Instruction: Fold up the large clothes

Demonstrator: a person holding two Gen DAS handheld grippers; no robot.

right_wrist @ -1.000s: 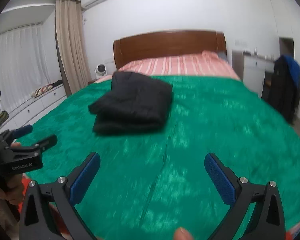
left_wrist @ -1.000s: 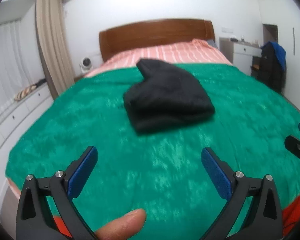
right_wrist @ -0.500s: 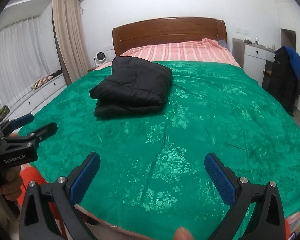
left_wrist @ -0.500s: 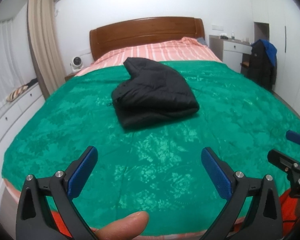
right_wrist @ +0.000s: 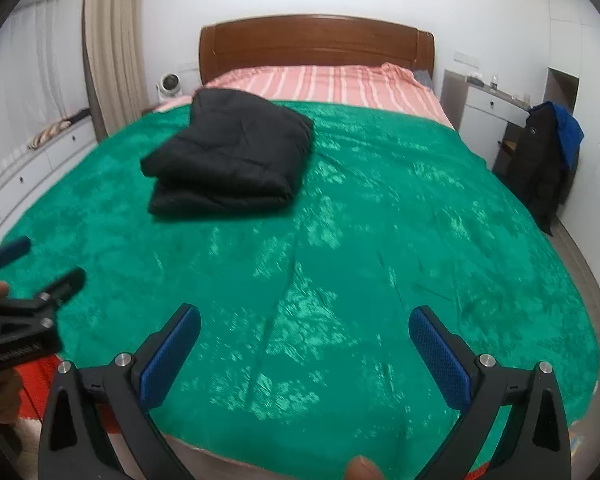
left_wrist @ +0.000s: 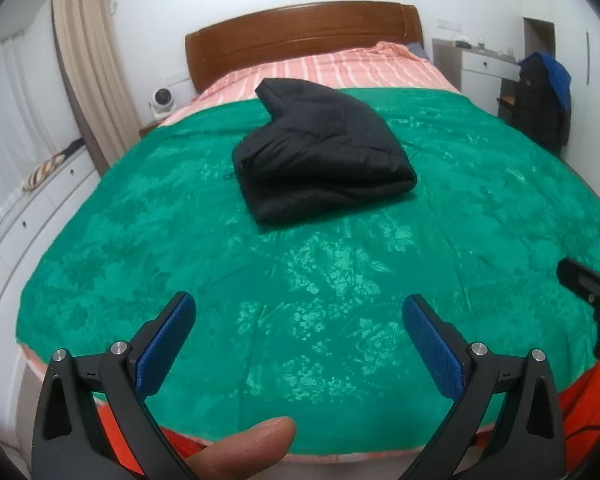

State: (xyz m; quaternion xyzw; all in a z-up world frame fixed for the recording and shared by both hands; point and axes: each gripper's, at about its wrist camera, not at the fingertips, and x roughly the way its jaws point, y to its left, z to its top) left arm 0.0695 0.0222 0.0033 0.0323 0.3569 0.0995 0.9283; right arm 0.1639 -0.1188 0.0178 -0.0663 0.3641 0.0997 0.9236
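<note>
Folded black jacket (left_wrist: 324, 152) alone on green bedspread (left_wrist: 300, 280), nothing nearby.

Glossy green patterned bedspread (left_wrist: 180, 248), matt black padded jacket (left_wrist: 320, 160), polished wooden headboard (left_wrist: 300, 36).

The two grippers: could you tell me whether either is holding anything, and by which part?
Nothing is held. The left gripper and right gripper are both open over the green bedspread; the folded black jacket lies untouched.
</note>
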